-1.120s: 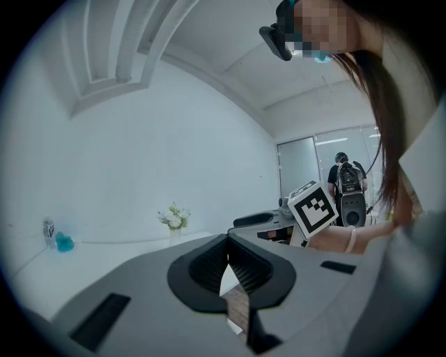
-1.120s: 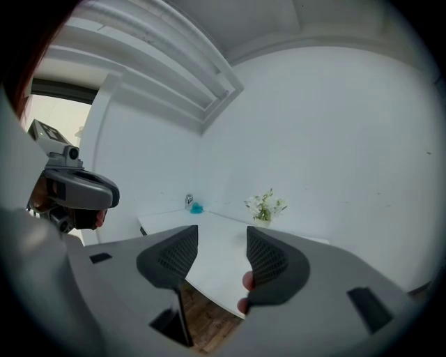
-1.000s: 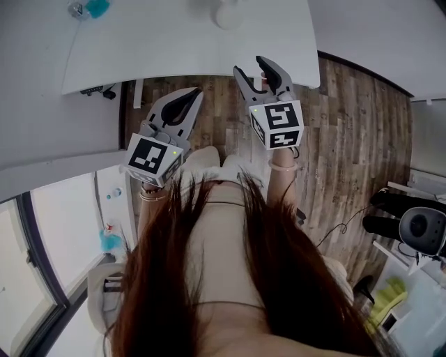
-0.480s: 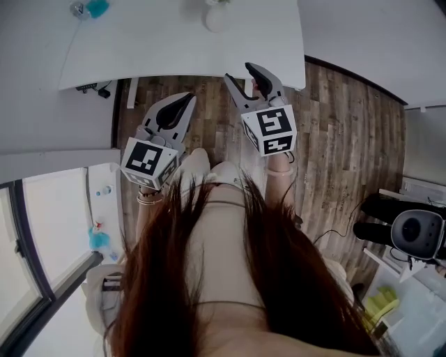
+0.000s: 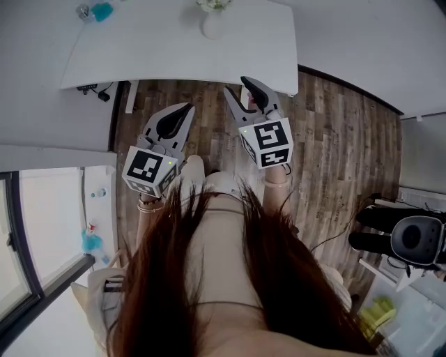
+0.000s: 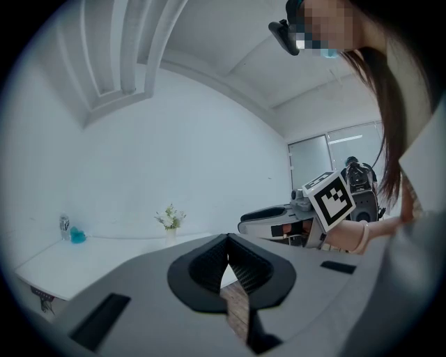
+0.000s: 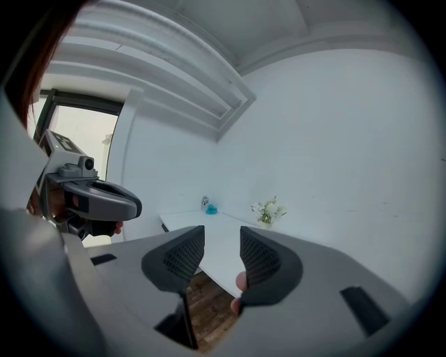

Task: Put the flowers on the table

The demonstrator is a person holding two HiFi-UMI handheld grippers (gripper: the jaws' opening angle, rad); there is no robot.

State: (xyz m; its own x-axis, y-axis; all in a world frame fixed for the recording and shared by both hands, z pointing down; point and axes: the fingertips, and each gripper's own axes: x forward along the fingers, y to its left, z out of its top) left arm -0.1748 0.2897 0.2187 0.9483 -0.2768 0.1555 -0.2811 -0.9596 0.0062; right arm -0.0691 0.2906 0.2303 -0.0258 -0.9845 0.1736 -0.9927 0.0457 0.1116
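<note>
While the white flowers in a white vase [image 5: 212, 19] stand far back on the white rectangular table [image 5: 160, 56], the left gripper [image 5: 184, 109] is pressed together. The right gripper [image 5: 237, 86], empty, has just been narrowing. It should probably spread again before reaching.

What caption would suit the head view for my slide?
Person facing a white table with a vase of flowers; left gripper shut, right gripper empty, just closing further.
</note>
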